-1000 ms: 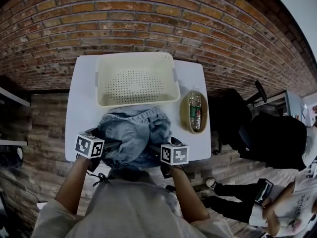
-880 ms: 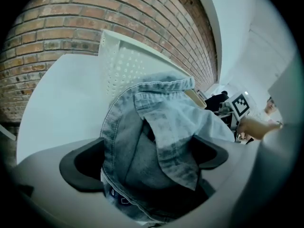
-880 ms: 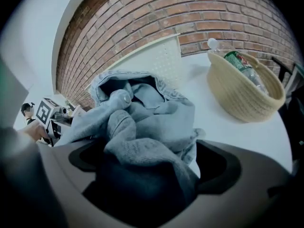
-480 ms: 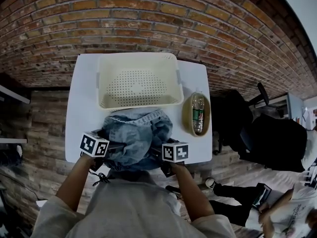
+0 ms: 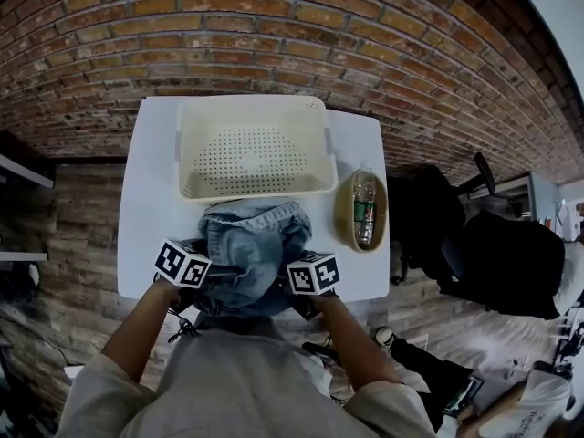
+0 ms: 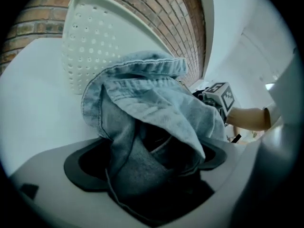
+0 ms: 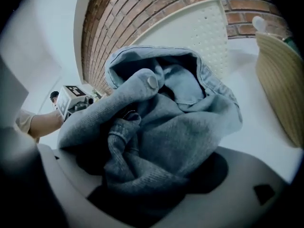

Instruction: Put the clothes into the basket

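The crumpled blue jeans are hiding most of my jaws. My left gripper and right gripper are each pinching the jeans at the table's near edge, just beside the basket.

**Jaws of the left gripper:** the tips are covered by folds of the denim garment clamped between them, and only the dark bases are seen. The same is noted for the right gripper.

**Head view:** both sets of jaws are masked by the marker cubes and the cloth.

**Basket:** it is partly screened by the garment in both gripper views.

**Wooden tray:** it is cut off by the right edge of the right gripper view.

**Bottle:** its label is too small to be read.

**Worktop:** its near edge is hidden by the person's torso.
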